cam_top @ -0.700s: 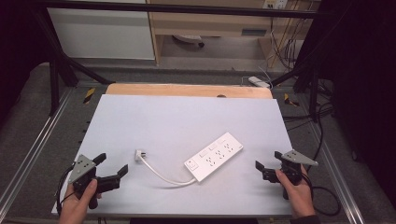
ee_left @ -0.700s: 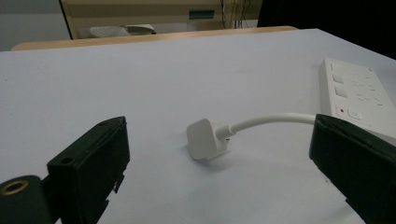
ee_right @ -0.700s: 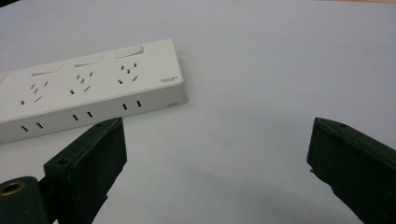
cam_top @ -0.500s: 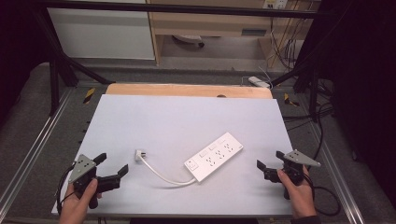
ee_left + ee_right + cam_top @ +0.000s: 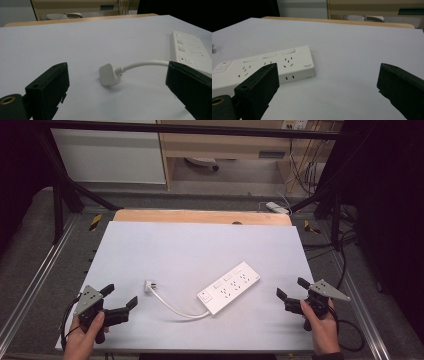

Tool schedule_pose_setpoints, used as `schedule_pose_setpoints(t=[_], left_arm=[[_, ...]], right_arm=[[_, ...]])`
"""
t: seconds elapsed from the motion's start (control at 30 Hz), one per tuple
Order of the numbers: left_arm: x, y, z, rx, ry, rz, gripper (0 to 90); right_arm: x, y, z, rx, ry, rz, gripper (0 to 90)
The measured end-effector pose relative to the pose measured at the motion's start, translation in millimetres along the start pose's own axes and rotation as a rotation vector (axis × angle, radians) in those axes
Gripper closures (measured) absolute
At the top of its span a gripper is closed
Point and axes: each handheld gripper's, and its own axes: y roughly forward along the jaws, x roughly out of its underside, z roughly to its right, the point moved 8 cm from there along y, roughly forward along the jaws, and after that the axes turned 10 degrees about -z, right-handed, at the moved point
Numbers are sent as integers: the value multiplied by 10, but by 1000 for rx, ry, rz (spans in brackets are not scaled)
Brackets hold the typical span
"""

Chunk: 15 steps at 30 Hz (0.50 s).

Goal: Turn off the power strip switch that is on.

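white power strip [image 5: 229, 288] lies flat on the bench [image 5: 200, 245], right of centre and toward the near edge, long axis running diagonally from near-left to far-right. top face up: three rocker switches and rows of socket holes; at its near-left end a single button with a small red mark beside it, seen in the left gripper view. small grey print on the top face near the far-right end, seen in the right gripper view, too small to read. white cord [image 5: 172, 306] leaves the near-left end of the strip, curves along the bench toward the left and ends in a white plug [image 5: 148, 285], which lies on the surface well apart from the strip.

left gripper [image 5: 120, 301] held in a hand [image 5: 85, 340] at the near-left corner, jaws wide, nothing between them, pointing toward the plug. right gripper [image 5: 290, 289] held in a hand [image 5: 322, 330] near the near-right corner, jaws wide, holding nothing, pointing toward the far-right end of the strip. neither touches the strip or the cord.
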Motion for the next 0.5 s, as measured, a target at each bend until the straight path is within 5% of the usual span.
schedule_pose_setpoints(t=[0.5], left_arm=[[10, 15, 8, 3, 0, -5, 52]], right_arm=[[-151, -63, -27, -10, 23, 12, 38]])
